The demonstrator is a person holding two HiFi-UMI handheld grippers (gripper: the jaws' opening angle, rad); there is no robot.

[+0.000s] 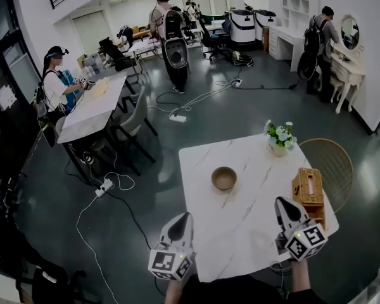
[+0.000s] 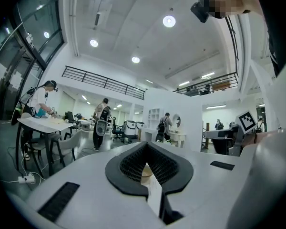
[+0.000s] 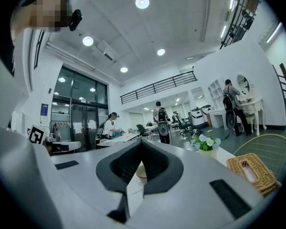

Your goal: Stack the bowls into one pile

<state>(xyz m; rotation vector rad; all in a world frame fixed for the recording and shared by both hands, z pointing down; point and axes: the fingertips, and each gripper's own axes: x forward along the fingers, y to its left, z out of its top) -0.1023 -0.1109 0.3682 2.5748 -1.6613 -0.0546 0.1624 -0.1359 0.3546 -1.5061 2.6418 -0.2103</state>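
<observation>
One brown wooden bowl [image 1: 223,178] stands alone near the middle of the white marble table [image 1: 240,233]. I cannot tell whether other bowls are nested inside it. My left gripper [image 1: 184,216] hovers over the table's near left edge, short of the bowl, with its jaws shut and empty. At the near right, my right gripper [image 1: 280,202] is also shut on nothing. Both point level toward the bowl. Each gripper view shows the bowl through the slit between the pads, in the left gripper view [image 2: 144,175] and in the right gripper view [image 3: 140,172].
A small pot of flowers [image 1: 279,137] stands at the table's far right corner and a wicker tissue box [image 1: 309,189] at its right edge. A round wicker chair [image 1: 334,160] is beside the table. Cables [image 1: 107,185] lie on the floor. People work at distant tables.
</observation>
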